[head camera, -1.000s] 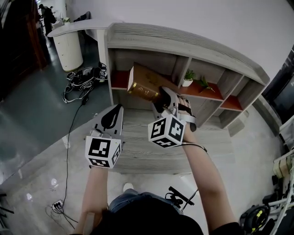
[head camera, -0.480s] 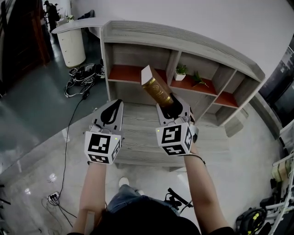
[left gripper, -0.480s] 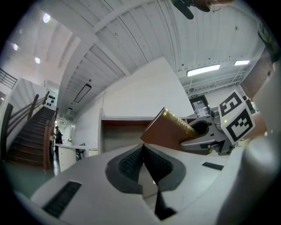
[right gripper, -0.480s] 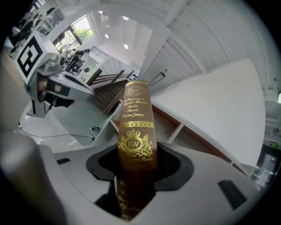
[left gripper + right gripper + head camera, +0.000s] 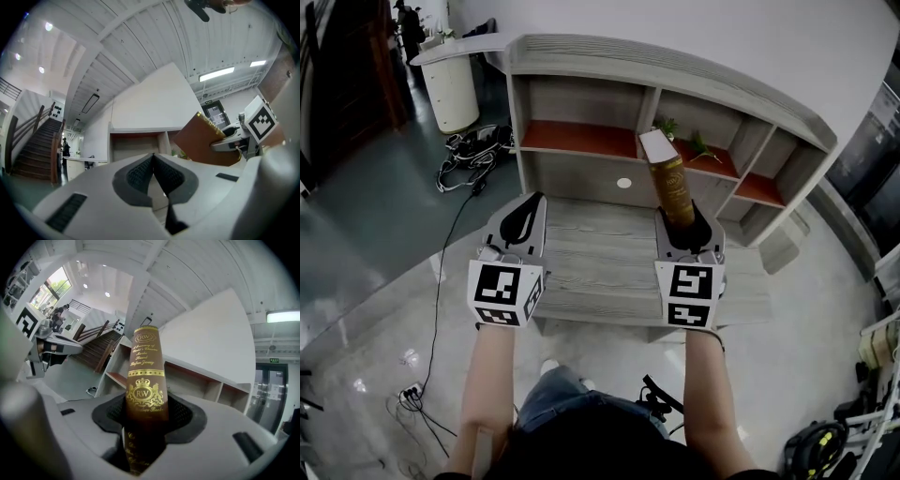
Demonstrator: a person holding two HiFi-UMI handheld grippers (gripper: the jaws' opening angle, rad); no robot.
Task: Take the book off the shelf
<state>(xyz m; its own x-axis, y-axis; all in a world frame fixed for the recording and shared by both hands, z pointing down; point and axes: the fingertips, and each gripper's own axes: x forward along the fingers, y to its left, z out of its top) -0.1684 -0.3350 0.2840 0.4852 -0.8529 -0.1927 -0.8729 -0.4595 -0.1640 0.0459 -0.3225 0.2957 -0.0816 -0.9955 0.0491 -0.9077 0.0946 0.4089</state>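
Observation:
A brown book (image 5: 668, 183) with gold print on its spine (image 5: 145, 380) stands upright in my right gripper (image 5: 686, 225), whose jaws are shut on its lower end. The book is out of the shelf (image 5: 581, 139) and hangs above the low grey table (image 5: 591, 272). From the left gripper view the book (image 5: 204, 143) and the right gripper show at the right. My left gripper (image 5: 523, 220) is level over the table's left part. Its pads (image 5: 140, 176) meet with nothing between them.
The grey shelf unit has red-orange floors in its compartments. Two small green plants (image 5: 698, 143) stand in a compartment behind the book. Cables (image 5: 473, 150) lie on the floor at the left, beside a white round counter (image 5: 455, 80). A staircase (image 5: 35, 147) is far left.
The right gripper has drawn the book out of the shelf and moved right, rolling it from lying slanted to standing upright. The left gripper has shifted a little forward.

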